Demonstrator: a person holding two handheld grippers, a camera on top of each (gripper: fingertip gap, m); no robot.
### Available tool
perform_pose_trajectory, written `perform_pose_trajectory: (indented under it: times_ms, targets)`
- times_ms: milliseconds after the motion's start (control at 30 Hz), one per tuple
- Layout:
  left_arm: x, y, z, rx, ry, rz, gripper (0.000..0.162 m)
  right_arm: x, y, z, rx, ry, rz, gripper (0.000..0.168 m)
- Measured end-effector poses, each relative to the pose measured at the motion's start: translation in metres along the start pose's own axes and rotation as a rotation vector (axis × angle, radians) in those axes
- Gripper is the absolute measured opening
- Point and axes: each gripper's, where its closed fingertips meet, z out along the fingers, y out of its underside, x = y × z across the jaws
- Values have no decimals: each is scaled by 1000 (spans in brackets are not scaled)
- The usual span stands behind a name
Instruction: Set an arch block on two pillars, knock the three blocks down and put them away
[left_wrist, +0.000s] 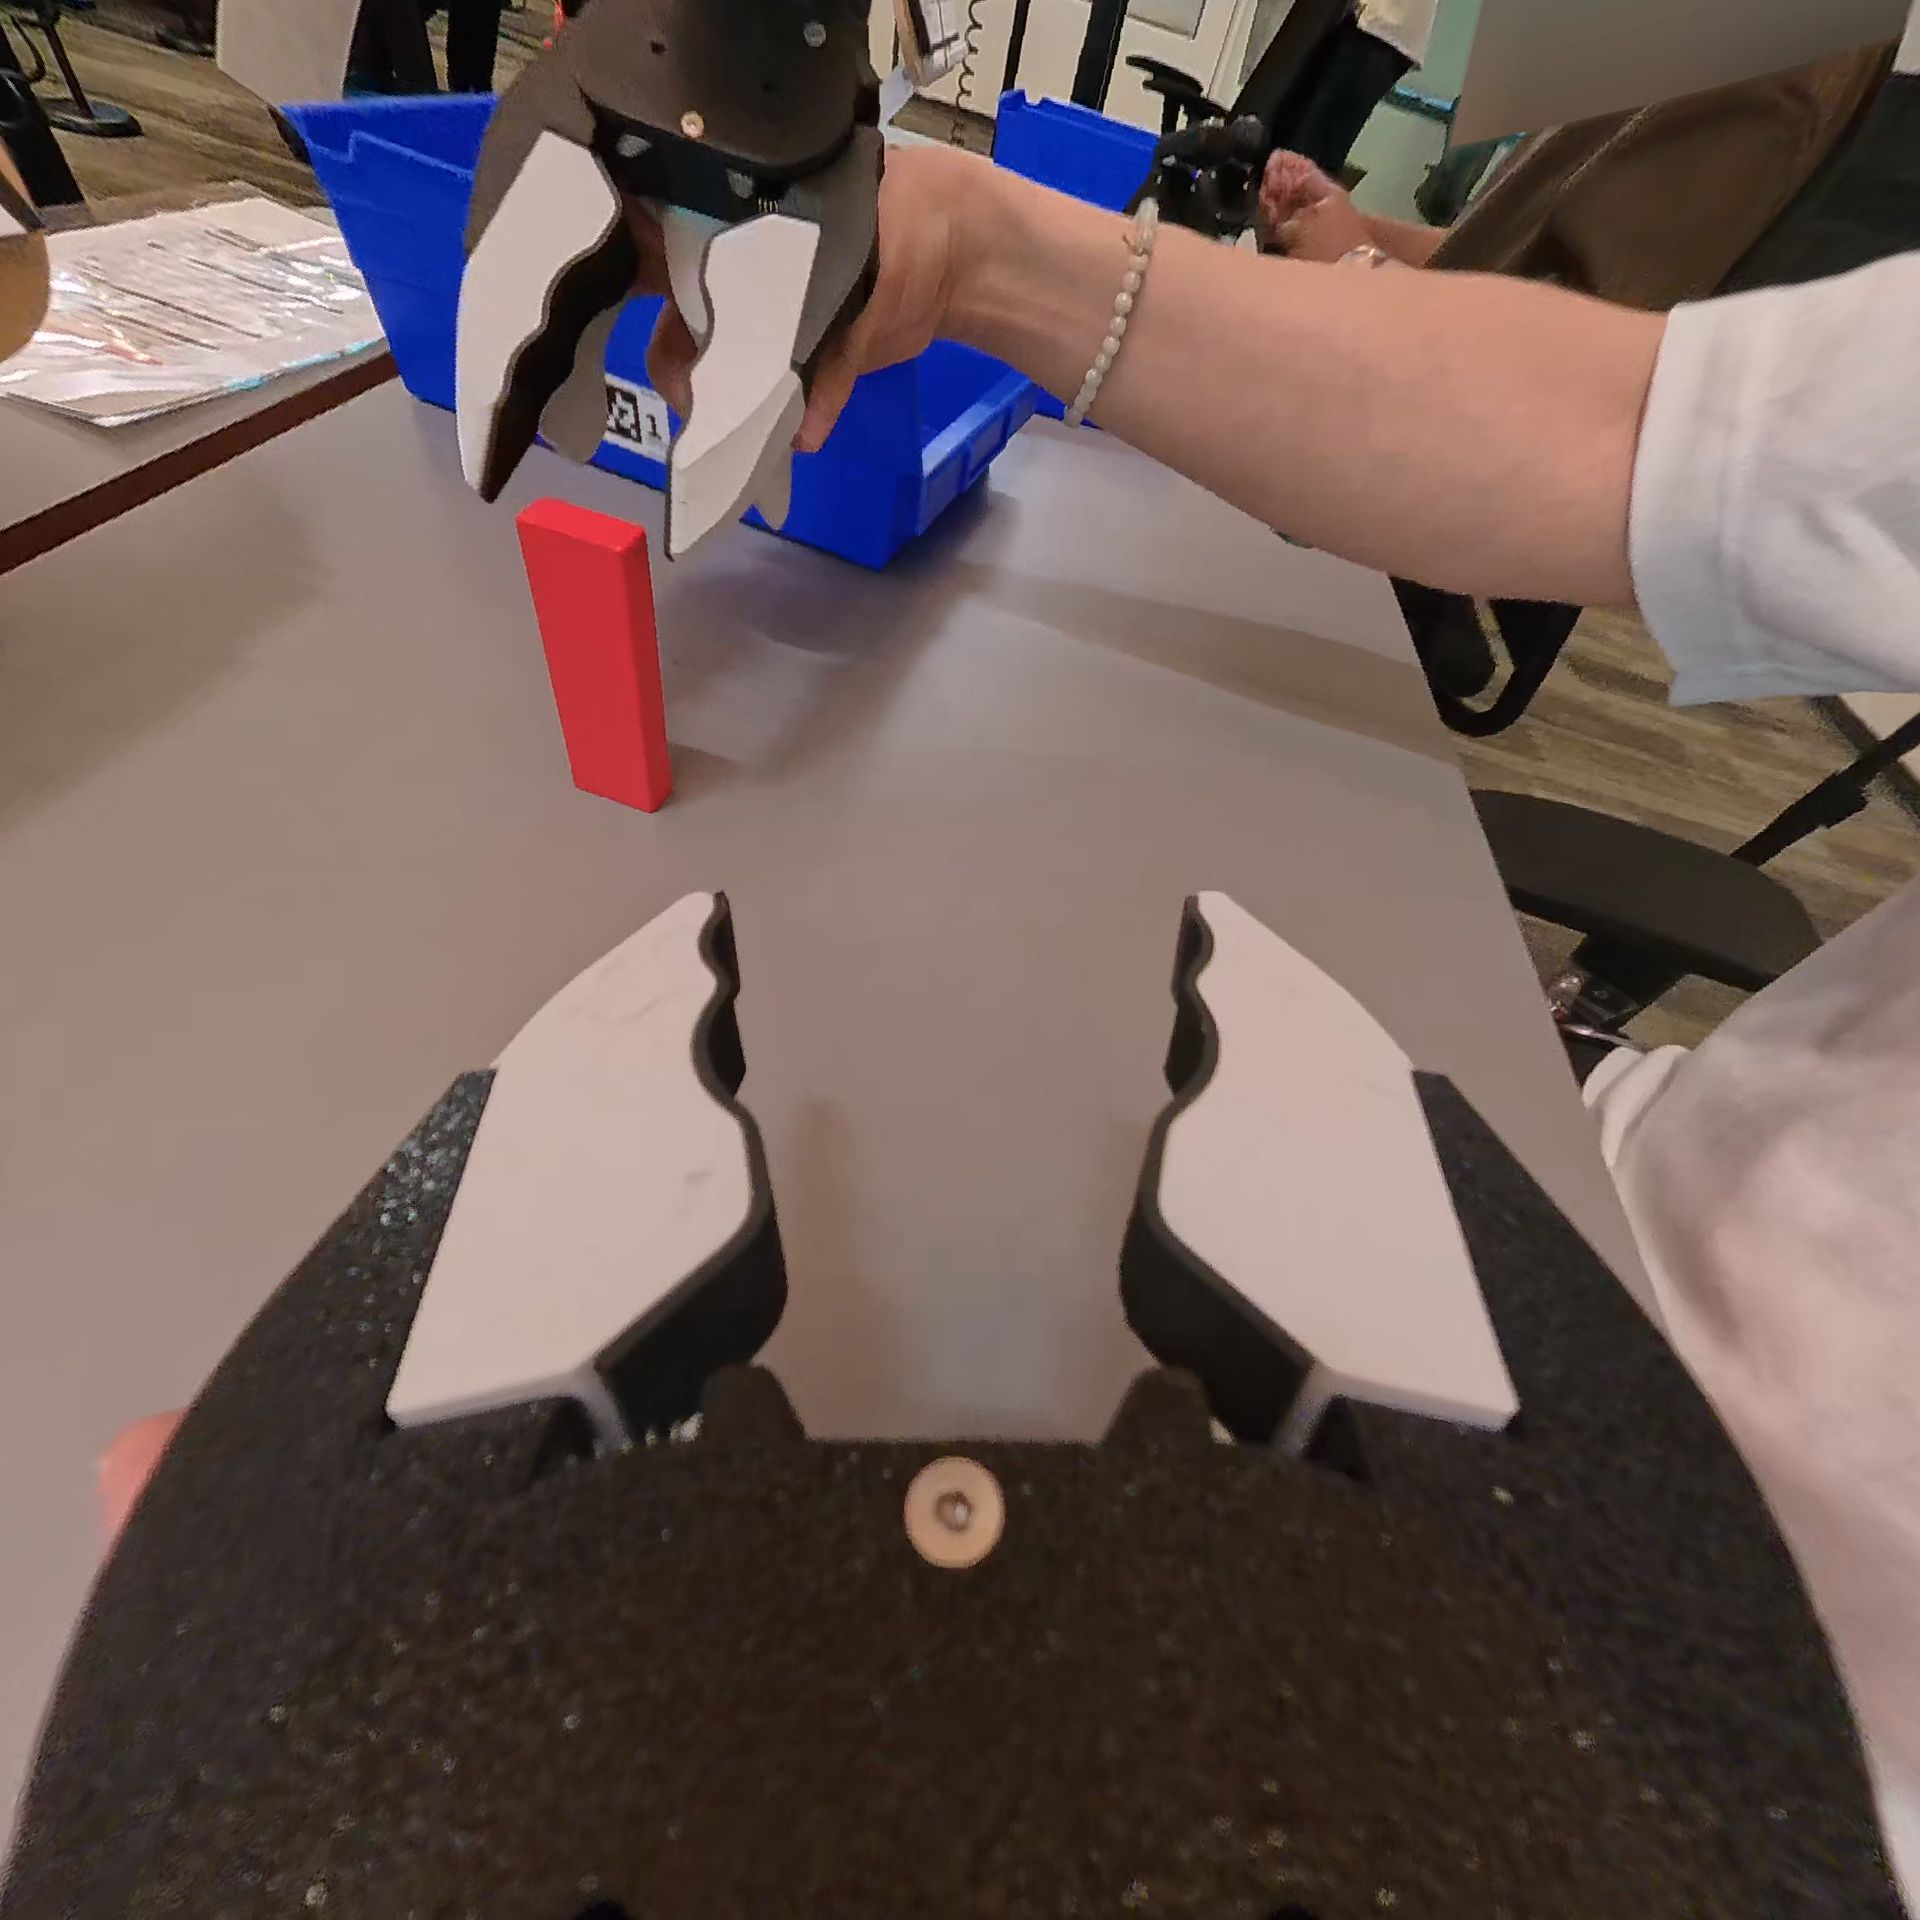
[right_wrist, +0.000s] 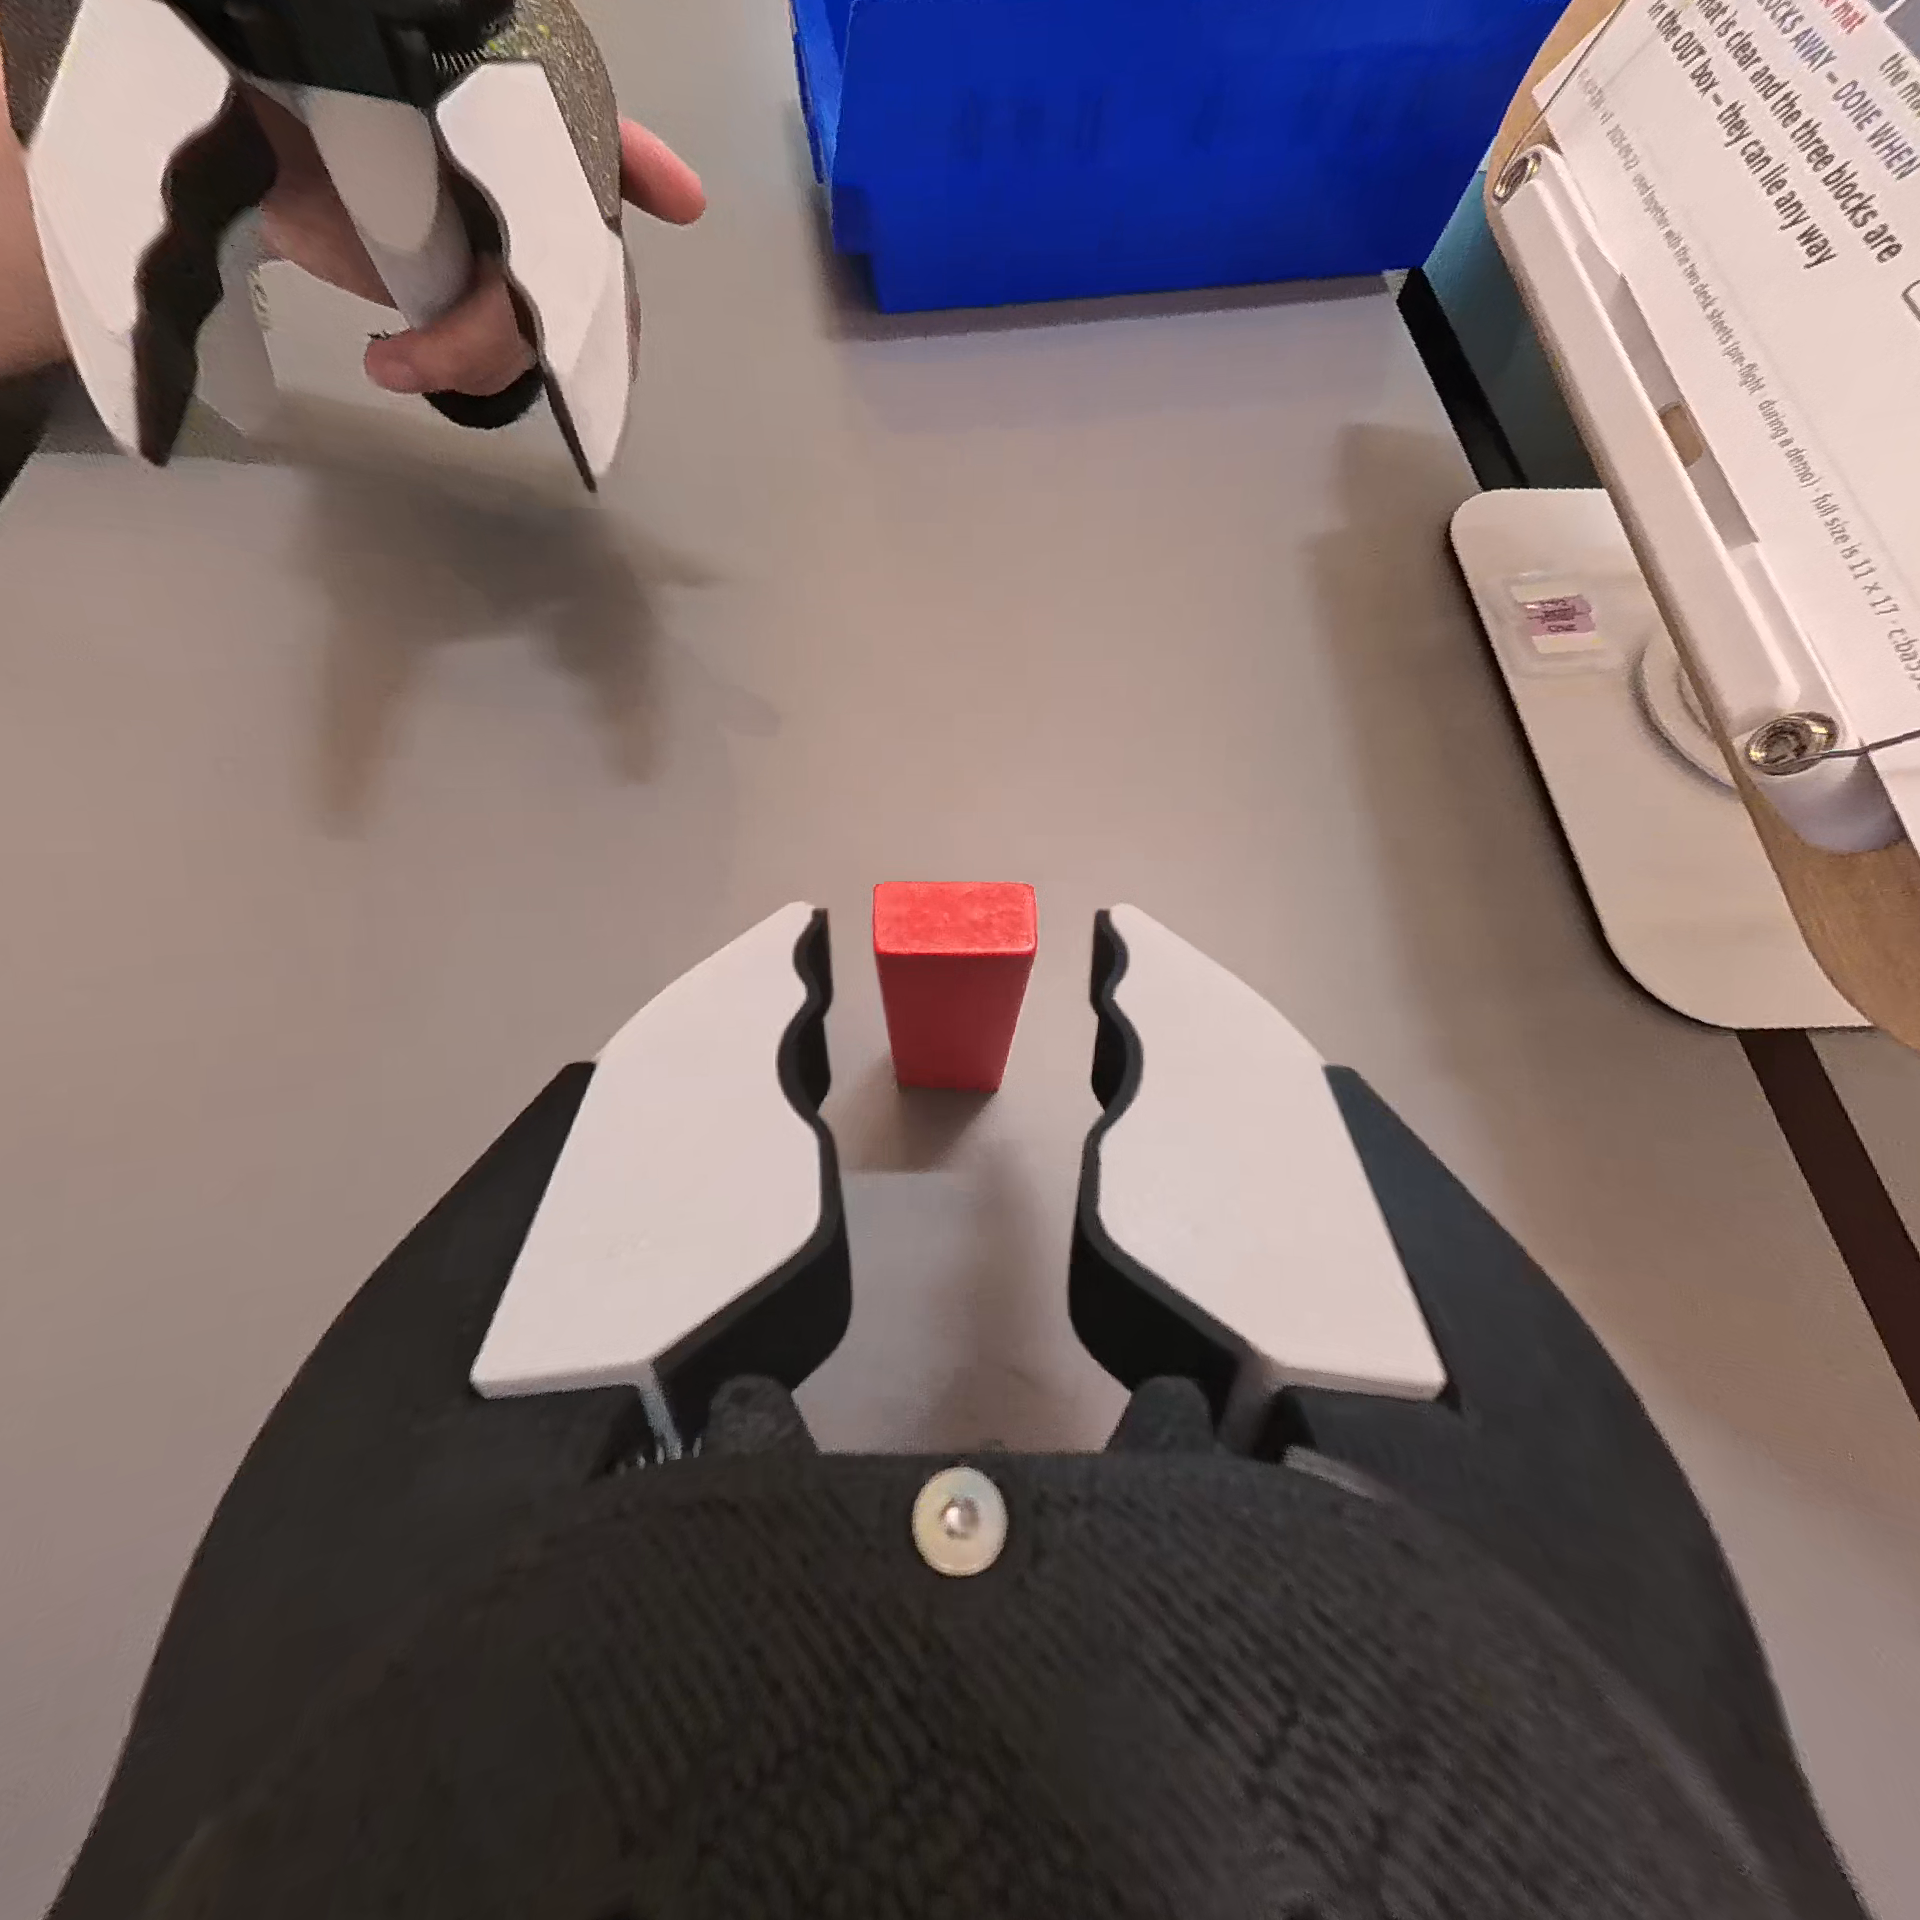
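A red block (left_wrist: 601, 655) stands upright on the grey table (left_wrist: 1039, 779). My right gripper (right_wrist: 961, 914) hangs over it, open, its fingertips on either side of the block's top (right_wrist: 954, 920) without touching. In the left wrist view the right gripper (left_wrist: 582, 514) points down just above the block, held by a hand. My left gripper (left_wrist: 956, 904) is open and empty, low over the table, a short way in front of the block. It also shows in the right wrist view (right_wrist: 364, 457) at the upper left, open, held by a hand.
A blue bin (left_wrist: 894, 488) stands just behind the block; it also shows in the right wrist view (right_wrist: 1122, 156). A second blue bin (left_wrist: 1070, 145) is farther back. A paper sheet on a white stand (right_wrist: 1683, 436) is beside the table's edge. Papers (left_wrist: 177, 301) lie on a neighbouring table. A black chair (left_wrist: 1631, 894) stands off the table's right side.
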Motion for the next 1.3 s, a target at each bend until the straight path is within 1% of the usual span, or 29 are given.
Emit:
perform_pose_trajectory:
  times_ms: [100,167,233,267,333,400,467,533,600,667,733,833,900,967,1033,1100,1233,1300]
  targets:
    - [2,-14,-13,50,-11,-16,81,2,-3,-10,11,47,5,59]
    - [-6,-29,-33,76,-76,-47,80,2,-8,-19,28,106,4,64]
    - [-27,-42,-64,67,-206,-118,78,3,-13,-30,37,204,1,75]
    - [-41,-47,-85,54,-295,-171,76,3,-16,-36,38,259,3,81]
    - [-71,-50,-134,0,-486,-319,75,-2,-22,-48,54,357,8,86]
    - [-98,-44,-189,-81,-672,-468,75,-16,-26,-56,64,401,13,88]
    - [-123,-28,-241,-219,-832,-582,74,-27,-29,-64,51,462,5,88]
    - [-143,-9,-278,-358,-895,-695,71,-39,-33,-69,48,516,-3,88]
    - [-162,13,-299,-463,-903,-842,71,-49,-39,-72,68,559,13,86]
    - [-174,38,-308,-563,-880,-997,72,-60,-48,-72,108,566,23,86]
    - [-182,61,-313,-648,-879,-1102,66,-71,-54,-71,139,564,38,84]
    - [-189,90,-321,-766,-911,-1195,61,-89,-55,-64,142,548,25,83]
    - [-195,103,-331,-806,-989,-1234,61,-99,-50,-59,122,535,6,84]
    - [-206,109,-338,-782,-1069,-1237,59,-108,-44,-53,105,521,-9,84]
    - [-213,115,-341,-779,-1116,-1252,59,-112,-39,-50,105,512,-10,84]
    - [-219,120,-339,-774,-1129,-1268,59,-116,-36,-47,112,497,1,83]
    - [-234,125,-336,-670,-1172,-1330,61,-120,-33,-45,123,482,5,83]
    - [-239,130,-339,-653,-1208,-1354,60,-121,-29,-45,120,483,7,83]
